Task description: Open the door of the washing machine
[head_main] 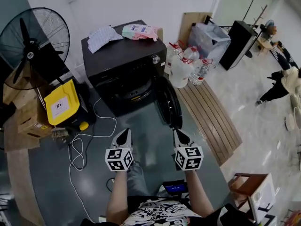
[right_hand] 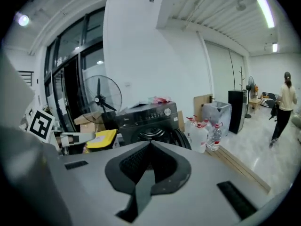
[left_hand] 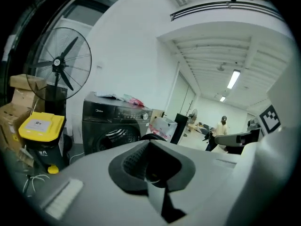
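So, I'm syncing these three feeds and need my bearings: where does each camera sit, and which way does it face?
Head view: on the person's head, looking steeply down at the washing machine, its door swung open; forearms, left gripper and right gripper show.
Left gripper view: rides that gripper, facing the washing machine and fan; its shut fingers show.
Right gripper view: rides that gripper, facing the machine and water bottles; its shut fingers show.
Shared: all three see the washing machine.

Left forearm (head_main: 117, 194) and right forearm (head_main: 197, 194) reach forward side by side. The left gripper (head_main: 124, 135) has its jaws pressed together with nothing between them. The right gripper (head_main: 181, 136) is the same, closed and empty. Both point forward, tipped slightly down.
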`<action>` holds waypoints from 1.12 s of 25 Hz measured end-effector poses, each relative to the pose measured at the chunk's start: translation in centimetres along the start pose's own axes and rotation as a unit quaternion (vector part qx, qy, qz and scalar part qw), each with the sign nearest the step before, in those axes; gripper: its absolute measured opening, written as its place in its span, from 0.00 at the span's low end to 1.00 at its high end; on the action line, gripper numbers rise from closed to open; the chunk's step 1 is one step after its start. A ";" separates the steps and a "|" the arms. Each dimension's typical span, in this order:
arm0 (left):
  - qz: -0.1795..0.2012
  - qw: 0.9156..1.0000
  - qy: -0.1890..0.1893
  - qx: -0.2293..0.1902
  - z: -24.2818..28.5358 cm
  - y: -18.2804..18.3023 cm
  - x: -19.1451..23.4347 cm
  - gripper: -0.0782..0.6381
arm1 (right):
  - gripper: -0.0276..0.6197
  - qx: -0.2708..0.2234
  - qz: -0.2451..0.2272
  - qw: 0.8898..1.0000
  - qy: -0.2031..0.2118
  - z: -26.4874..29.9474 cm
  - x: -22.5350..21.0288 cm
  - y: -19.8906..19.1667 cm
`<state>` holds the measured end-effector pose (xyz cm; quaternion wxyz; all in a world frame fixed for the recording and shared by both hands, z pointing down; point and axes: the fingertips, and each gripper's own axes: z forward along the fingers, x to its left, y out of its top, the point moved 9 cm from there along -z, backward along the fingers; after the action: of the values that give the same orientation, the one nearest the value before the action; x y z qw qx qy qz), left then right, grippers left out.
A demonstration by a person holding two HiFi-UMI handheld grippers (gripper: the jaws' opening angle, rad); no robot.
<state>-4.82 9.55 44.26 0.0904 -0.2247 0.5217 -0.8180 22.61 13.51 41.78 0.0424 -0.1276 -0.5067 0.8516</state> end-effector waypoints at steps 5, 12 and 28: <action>0.007 1.000 -0.011 -0.001 -6.4 0.2 -6.9 0.11 | 0.05 -0.028 -0.030 0.998 0.043 -8.6 1.3 1.0; 0.016 0.999 -0.011 -0.044 -10.1 2.5 -11.6 0.11 | 0.05 -0.029 -0.024 0.998 0.049 -12.6 0.4 0.1; -0.012 0.998 0.033 -0.057 -12.2 1.0 -11.6 0.11 | 0.05 -0.031 -0.039 0.996 0.074 -12.9 1.9 -0.2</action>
<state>-0.29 23.46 35.84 0.0504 -0.2084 0.5678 -0.7947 24.17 24.99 35.73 0.1087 -0.1716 -0.5330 0.8213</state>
